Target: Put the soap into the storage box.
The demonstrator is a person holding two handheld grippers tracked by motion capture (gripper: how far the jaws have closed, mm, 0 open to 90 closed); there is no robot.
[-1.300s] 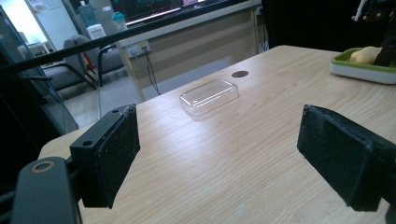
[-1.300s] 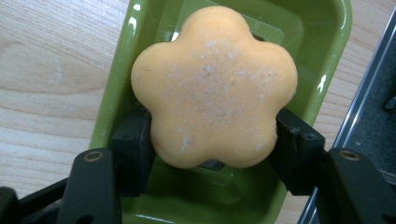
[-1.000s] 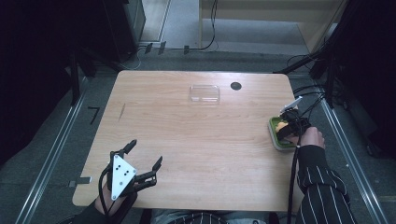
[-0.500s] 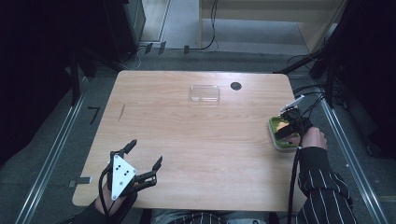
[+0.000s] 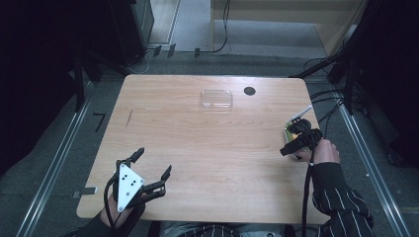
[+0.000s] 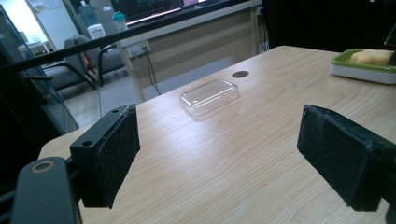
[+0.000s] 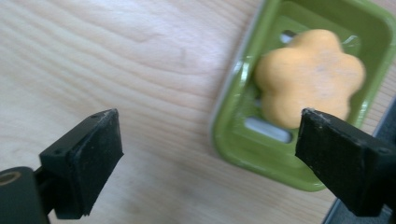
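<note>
Two grippers are out, both with jaws spread wide and nothing between them. Right gripper (image 5: 296,145) hangs over the right edge of the table (image 5: 197,148), just above the green soap dish (image 7: 261,154), with the flower-shaped orange soap (image 7: 310,74) lying inside it. Left gripper (image 5: 150,170) hovers at the near left corner, well apart from the clear plastic lid (image 6: 210,95) sitting far centre.

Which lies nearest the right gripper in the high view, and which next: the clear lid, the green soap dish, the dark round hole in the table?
1. Green soap dish, under the right gripper at the table's right edge.
2. Dark round hole, far side.
3. Clear lid, just left of the hole.
</note>
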